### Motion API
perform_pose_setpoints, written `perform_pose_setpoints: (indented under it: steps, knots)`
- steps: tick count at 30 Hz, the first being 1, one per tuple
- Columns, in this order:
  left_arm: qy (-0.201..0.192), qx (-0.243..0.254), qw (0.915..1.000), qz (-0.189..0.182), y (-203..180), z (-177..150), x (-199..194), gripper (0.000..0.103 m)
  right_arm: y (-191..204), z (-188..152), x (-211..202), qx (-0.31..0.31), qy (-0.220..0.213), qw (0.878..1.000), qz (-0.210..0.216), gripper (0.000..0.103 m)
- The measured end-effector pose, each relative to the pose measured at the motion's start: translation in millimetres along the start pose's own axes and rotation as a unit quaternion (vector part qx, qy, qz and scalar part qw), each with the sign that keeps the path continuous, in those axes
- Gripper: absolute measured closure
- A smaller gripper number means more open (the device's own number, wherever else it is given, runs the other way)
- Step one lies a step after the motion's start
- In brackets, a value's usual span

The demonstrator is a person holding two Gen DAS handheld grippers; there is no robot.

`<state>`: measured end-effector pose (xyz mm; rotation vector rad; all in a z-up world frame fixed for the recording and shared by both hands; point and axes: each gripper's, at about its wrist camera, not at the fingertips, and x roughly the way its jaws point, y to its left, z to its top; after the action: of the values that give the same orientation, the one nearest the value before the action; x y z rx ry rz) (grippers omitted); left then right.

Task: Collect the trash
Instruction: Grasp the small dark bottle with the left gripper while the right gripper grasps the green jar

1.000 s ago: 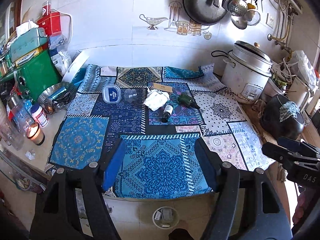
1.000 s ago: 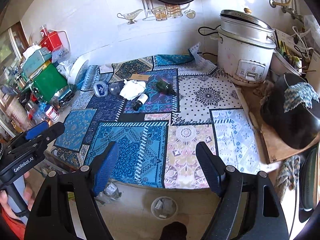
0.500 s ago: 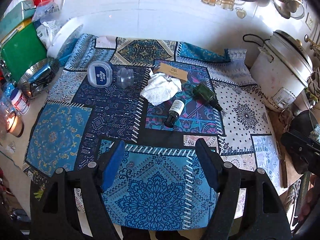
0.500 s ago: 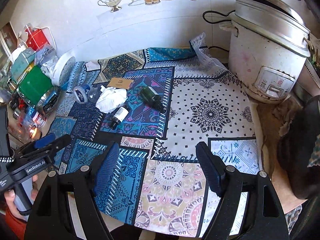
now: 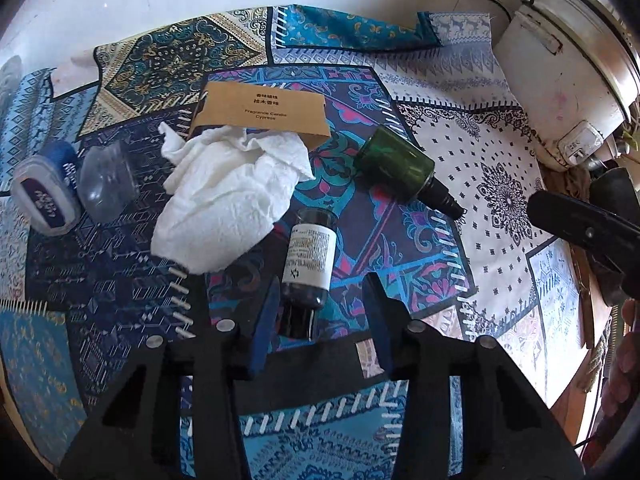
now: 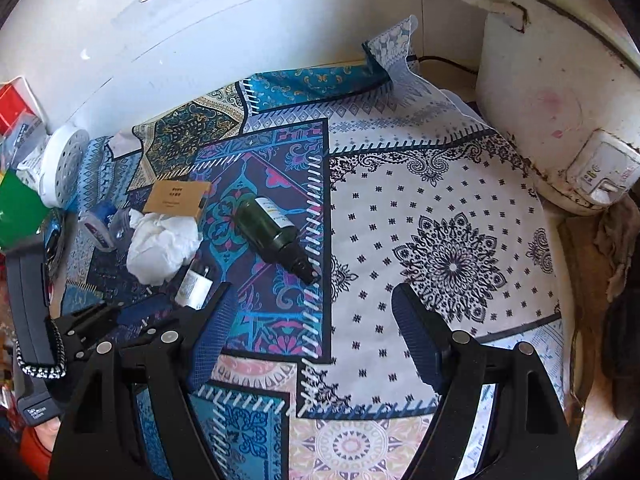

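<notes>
Left gripper (image 5: 320,304): jaws apart, straddling the cap end of the small labelled bottle (image 5: 306,262).
Bottle: lying on the patchwork cloth (image 5: 500,168), beside the crumpled tissue (image 5: 228,196).

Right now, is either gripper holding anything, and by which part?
Nothing is held. The left gripper is open with the dark labelled bottle lying cap-end between its fingers, not clamped. The right gripper is open over bare cloth.

Both views are bright with daylight, strongest on the white tiled wall (image 6: 248,36), which is nearly washed out. Fisheye distortion bends the edges, with dark corners. The patterned patchwork cloth (image 5: 400,248) is sharp; shadows are soft.
</notes>
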<state>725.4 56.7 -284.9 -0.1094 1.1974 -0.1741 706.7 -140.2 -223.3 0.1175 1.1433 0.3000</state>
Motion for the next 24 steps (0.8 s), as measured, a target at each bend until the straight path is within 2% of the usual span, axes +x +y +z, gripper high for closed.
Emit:
perform_pose_setpoints:
  steps: [5,15,17,20,21,24]
  knots:
    - [0.023,0.002,0.9995,-0.019,5.0,13.3,26.9,0.071,5.9,25.5,38.4,-0.004,0.025,1.000,0.014,0.027]
    - [0.015,0.009,0.9995,-0.025,6.2,19.3,31.9,0.076,27.7,44.1,99.4,-0.042,0.074,0.996,0.028,0.027]
    - [0.017,0.005,0.9995,-0.026,7.5,18.7,30.4,0.076,28.1,41.4,101.1,-0.045,0.075,0.996,0.030,0.032]
    - [0.020,-0.004,0.9994,-0.028,9.3,14.9,26.0,0.076,28.3,35.5,99.4,-0.052,0.081,0.995,0.031,0.057]
    - [0.019,-0.006,0.9994,-0.028,8.9,13.5,23.5,0.076,28.3,33.3,97.2,-0.055,0.082,0.995,0.028,0.061]
    - [0.009,-0.002,0.9997,-0.021,3.4,9.6,12.9,0.076,26.6,26.4,85.4,-0.060,0.075,0.995,0.027,0.063]
